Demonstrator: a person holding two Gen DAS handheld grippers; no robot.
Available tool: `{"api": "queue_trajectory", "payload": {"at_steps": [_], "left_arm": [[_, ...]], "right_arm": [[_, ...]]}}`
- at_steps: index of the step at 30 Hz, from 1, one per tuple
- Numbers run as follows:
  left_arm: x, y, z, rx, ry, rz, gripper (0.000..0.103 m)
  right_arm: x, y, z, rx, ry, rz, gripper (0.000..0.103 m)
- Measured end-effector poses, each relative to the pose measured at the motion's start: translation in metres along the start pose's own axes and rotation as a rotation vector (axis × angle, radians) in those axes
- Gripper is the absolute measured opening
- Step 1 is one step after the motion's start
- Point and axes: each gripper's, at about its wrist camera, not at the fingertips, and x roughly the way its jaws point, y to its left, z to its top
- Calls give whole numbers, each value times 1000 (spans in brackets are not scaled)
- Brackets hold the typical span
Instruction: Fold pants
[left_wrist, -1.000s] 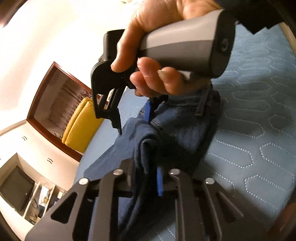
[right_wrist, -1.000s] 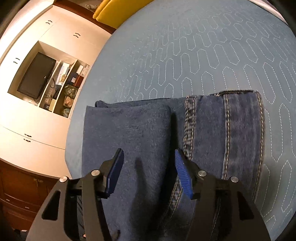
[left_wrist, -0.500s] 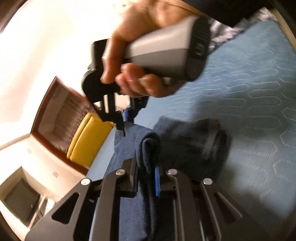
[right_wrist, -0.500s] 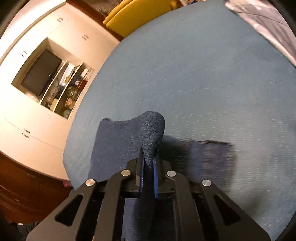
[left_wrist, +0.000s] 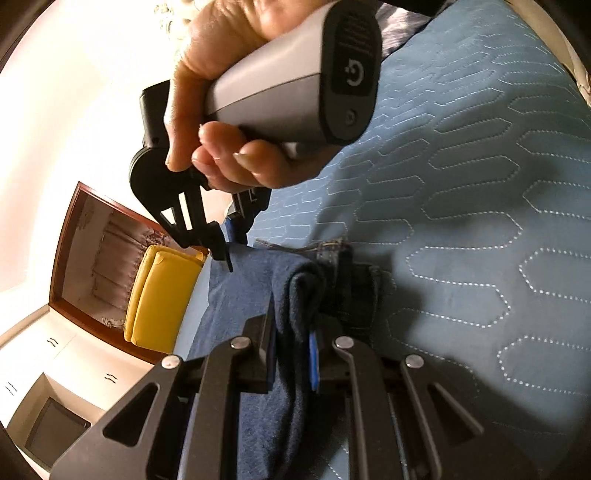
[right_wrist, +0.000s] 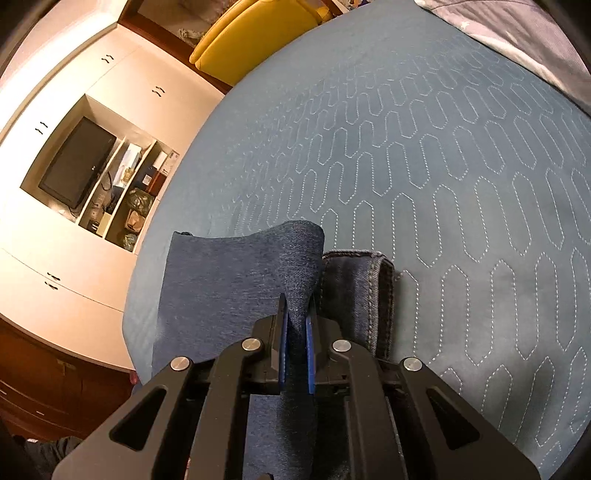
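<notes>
Dark blue denim pants (right_wrist: 221, 280) lie partly folded on a blue quilted bedspread (right_wrist: 424, 166). My right gripper (right_wrist: 296, 325) is shut on a raised fold of the pants, with a stitched hem (right_wrist: 373, 280) lying just to its right. My left gripper (left_wrist: 293, 332) is shut on another bunched fold of the pants (left_wrist: 243, 291). In the left wrist view a hand (left_wrist: 229, 110) holds the right gripper's grey handle above the cloth, and its black fingers (left_wrist: 218, 247) pinch the fold's far edge.
A yellow armchair (right_wrist: 255, 33) stands past the bed's far edge. White cupboards with a dark screen (right_wrist: 77, 162) and cluttered shelves line the wall to the left. A pale patterned cover (right_wrist: 517, 33) lies at the bed's far right corner.
My right gripper went from open over the flat pants to shut on a fold, then lifted it. Both grippers have carried the cloth across the bed, so less denim lies spread out.
</notes>
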Motion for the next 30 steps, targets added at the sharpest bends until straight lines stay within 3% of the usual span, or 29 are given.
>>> {"api": "queue_trajectory", "payload": {"at_steps": [5,7,9,11,13,14,15,16,18,19,21,24,26,28,30], "left_arm": [[4,-9,-2,44,0,13,12],[11,-1,-2,17,2,10,19],[10,6,-3,-13,-3,35,38],[2,20,-6,-59,-38,52,71],[-16,42,-13,-155,-82,-10,87],[-24,53,-17,-197,-98,-29,89],[-33,66,-22,-249,-103,-59,89],[-39,77,-27,-302,-96,-89,89],[-46,123,-47,-512,-67,-177,89],[-40,145,-59,-604,-28,-212,88],[-16,192,-87,-781,83,-284,86],[23,240,-121,-990,200,-352,87],[41,258,-128,-1020,218,-347,88],[50,265,-123,-986,180,-353,101],[54,270,-113,-941,63,-485,101]], "right_arm": [[6,-1,-6,10,-10,-23,8],[9,0,-7,16,-14,-51,9],[10,5,-8,2,-22,-89,19],[3,15,-8,-20,-52,-129,26],[-14,22,-8,-18,-111,-168,28],[-26,24,-8,-14,-153,-178,31],[-42,28,-9,-7,-214,-210,46],[-55,34,-12,-12,-266,-272,54],[-71,55,-25,-79,-334,-402,59],[-75,68,-33,-119,-355,-464,61],[-77,95,-58,-185,-411,-581,85],[-64,124,-96,-212,-460,-680,90],[-48,136,-112,-204,-451,-742,90],[-27,146,-128,-215,-419,-769,90],[-12,150,-138,-222,-405,-753,90]]}}
